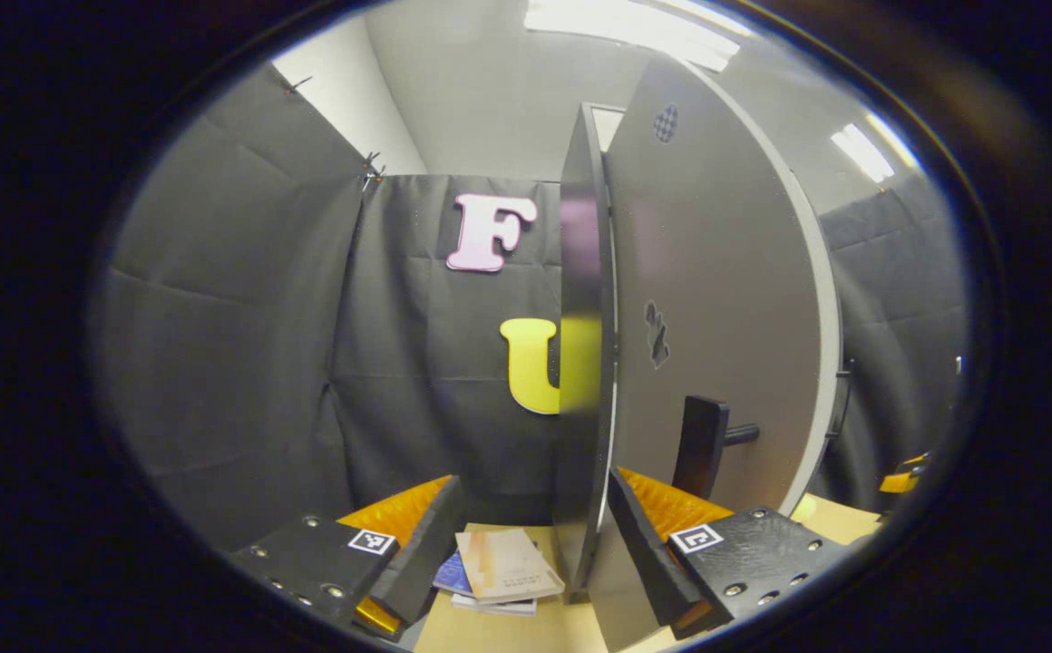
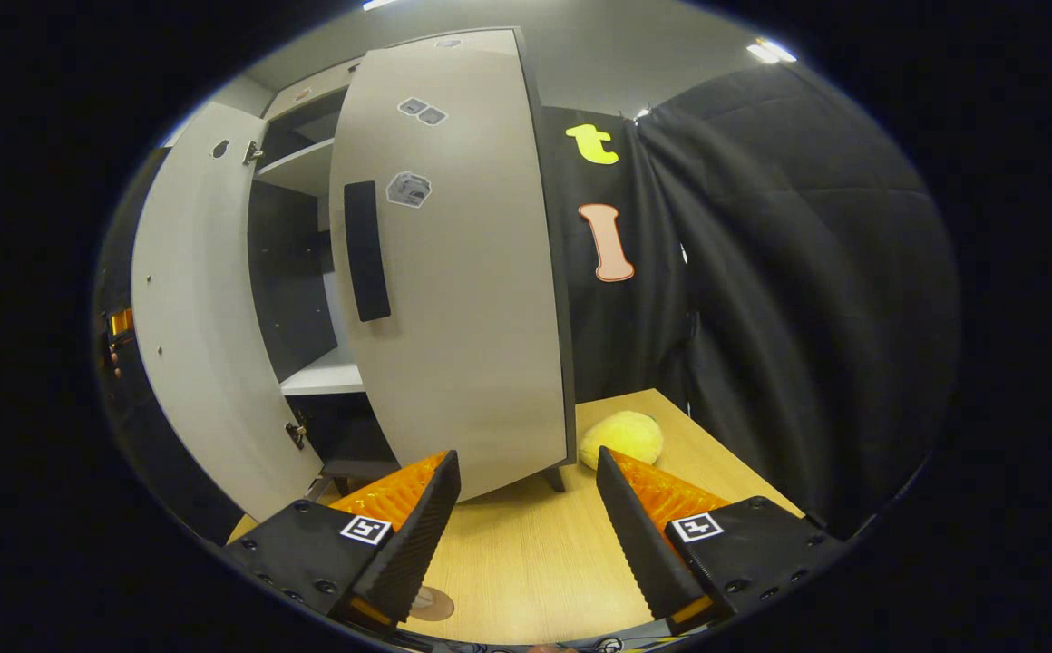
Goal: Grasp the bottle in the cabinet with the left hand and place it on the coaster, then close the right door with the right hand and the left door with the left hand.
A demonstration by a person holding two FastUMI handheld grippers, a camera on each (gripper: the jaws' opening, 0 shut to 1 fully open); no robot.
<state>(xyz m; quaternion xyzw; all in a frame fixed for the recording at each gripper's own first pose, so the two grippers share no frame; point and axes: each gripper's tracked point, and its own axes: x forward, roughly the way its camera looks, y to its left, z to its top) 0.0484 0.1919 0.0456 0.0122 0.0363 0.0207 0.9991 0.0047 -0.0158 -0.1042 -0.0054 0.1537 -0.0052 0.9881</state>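
Left gripper (image 1: 530, 544) is spread wide, holding nothing, with the edge of the left door (image 1: 585, 363) sitting between its fingers and its handle (image 1: 700, 444) on the far face. That reads as lining up to swing this door shut, not as a grasp. The right gripper (image 2: 526, 526) is also spread and empty, parked low over the wooden table (image 2: 526, 562) and facing the cabinet (image 2: 308, 272). The right door (image 2: 453, 272) looks almost closed from here and the other leaf hangs open, so the right-hand step seems about done and the left is pending. The bottle can't be made out; a round disc (image 2: 433, 602) under the right gripper's finger may be the coaster, mostly hidden. Books (image 1: 501, 567) lie beyond the left door's foot and a yellow plush (image 2: 623, 438) sits by the cabinet corner.
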